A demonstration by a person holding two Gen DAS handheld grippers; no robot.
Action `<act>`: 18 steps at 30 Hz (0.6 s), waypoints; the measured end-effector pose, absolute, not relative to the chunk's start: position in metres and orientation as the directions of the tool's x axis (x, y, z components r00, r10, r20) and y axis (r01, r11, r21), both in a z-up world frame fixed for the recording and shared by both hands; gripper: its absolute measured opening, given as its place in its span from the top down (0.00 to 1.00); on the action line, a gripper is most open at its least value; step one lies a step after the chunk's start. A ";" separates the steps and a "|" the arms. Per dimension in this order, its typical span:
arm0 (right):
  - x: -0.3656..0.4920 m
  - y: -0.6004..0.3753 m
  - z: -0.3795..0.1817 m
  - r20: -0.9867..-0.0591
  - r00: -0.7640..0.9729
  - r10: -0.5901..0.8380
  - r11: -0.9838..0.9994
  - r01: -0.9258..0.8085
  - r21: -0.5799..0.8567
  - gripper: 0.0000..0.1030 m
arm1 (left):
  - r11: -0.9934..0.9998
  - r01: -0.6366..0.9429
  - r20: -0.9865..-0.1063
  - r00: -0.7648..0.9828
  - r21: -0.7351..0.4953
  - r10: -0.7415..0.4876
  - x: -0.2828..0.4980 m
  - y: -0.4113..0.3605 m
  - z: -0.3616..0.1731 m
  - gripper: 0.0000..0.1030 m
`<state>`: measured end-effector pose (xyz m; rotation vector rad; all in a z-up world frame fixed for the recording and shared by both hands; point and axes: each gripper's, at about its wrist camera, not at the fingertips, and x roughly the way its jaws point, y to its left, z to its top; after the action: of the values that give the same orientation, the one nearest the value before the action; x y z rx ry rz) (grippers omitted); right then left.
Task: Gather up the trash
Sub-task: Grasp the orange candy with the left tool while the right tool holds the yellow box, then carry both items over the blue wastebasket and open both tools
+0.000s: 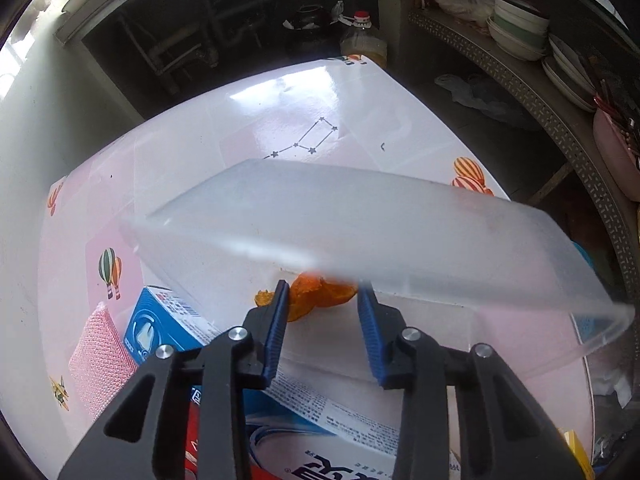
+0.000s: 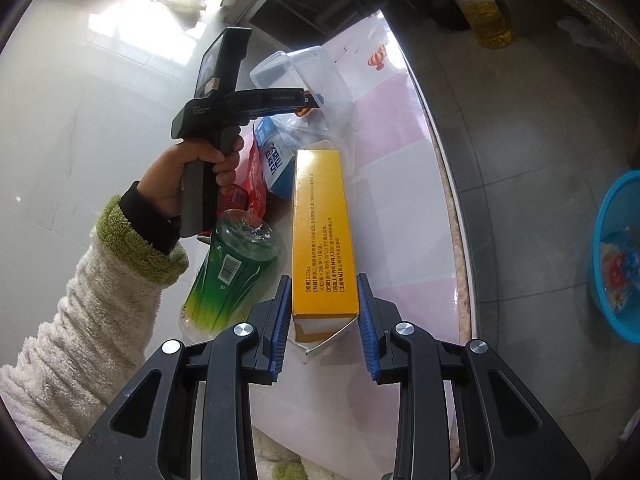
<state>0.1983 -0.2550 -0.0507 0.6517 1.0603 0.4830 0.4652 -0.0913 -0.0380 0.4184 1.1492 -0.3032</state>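
Left wrist view: my left hand-held gripper (image 1: 322, 294) straddles orange peel (image 1: 316, 298) on the surface (image 1: 280, 120), pads not visibly pressing. Right wrist view: my right hand-held gripper (image 2: 324, 292) clamps a yellow box (image 2: 322, 232).

Both wrist views steep, close over table (image 1: 192, 152); shared: clear box (image 1: 360, 220).
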 end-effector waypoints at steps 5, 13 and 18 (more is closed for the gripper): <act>0.197 -0.259 -0.052 -0.631 0.417 0.655 0.709 -0.051 0.703 0.72 | 0.884 0.435 -0.919 0.394 0.170 -0.017 0.469 -0.093 -0.038 0.76; 0.195 -0.259 -0.054 -0.621 0.419 0.662 0.699 -0.047 0.713 0.72 | 0.881 0.442 -0.905 0.424 0.168 -0.040 0.460 -0.093 -0.025 0.91; 0.196 -0.261 -0.058 -0.608 0.419 0.674 0.680 -0.030 0.733 0.72 | 0.873 0.464 -0.899 0.432 0.151 -0.074 0.440 -0.091 -0.008 0.92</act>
<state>0.1957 -0.2606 -0.0576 0.7126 1.0583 0.4919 0.4399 -0.0911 -0.0076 0.4083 1.0788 -0.3471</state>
